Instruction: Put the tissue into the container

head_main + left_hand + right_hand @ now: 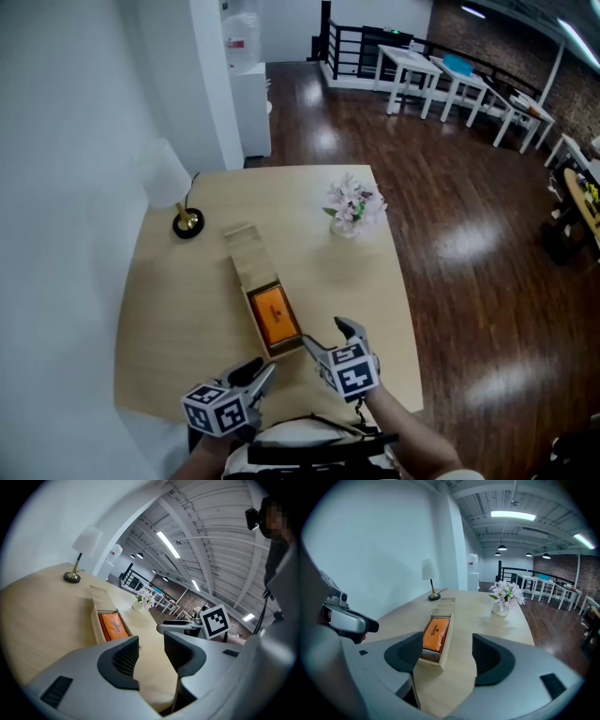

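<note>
A long wooden box lies on the pale table, its far half covered by a wooden lid. In its uncovered near half lies an orange tissue pack, also seen in the left gripper view and the right gripper view. My left gripper hangs over the table's near edge, just left of the box end, open and empty. My right gripper is just right of the box's near end, open with nothing between its jaws.
A small lamp with a white shade stands at the table's far left corner. A vase of pale flowers stands at the far right. Dark wood floor lies beyond the table's right edge; a white wall runs along the left.
</note>
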Motion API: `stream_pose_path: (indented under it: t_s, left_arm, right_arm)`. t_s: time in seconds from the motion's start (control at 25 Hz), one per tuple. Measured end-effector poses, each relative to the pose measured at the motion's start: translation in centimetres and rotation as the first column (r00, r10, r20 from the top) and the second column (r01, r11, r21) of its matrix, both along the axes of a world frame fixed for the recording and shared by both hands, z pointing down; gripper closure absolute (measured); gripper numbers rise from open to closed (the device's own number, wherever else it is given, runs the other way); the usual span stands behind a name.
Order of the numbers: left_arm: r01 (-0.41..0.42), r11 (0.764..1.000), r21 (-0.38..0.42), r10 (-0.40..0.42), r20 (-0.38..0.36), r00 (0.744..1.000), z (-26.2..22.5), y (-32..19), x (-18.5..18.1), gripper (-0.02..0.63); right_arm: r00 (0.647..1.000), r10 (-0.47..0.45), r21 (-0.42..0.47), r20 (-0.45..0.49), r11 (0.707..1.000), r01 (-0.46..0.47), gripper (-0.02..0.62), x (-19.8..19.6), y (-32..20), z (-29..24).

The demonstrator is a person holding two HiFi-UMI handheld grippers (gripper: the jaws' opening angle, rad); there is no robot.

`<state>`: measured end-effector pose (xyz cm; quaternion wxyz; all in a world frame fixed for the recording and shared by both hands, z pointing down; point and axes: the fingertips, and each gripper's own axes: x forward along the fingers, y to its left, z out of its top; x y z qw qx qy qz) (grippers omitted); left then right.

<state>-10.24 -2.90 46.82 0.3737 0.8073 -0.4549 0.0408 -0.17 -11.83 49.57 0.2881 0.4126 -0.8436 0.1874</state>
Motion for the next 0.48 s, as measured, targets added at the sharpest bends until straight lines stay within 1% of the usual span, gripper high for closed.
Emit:
stream_pose_path:
  t_s: [0.48]
  left_arm:
    - [-0.060,0.998,0.032,0.059,0.014,0.998,-1.7,0.5,2.9,0.434]
  right_arm:
    - [0.999,0.034,0.012,0.032,0.999,-0.035,0.255,3.9,1.3,-1.8]
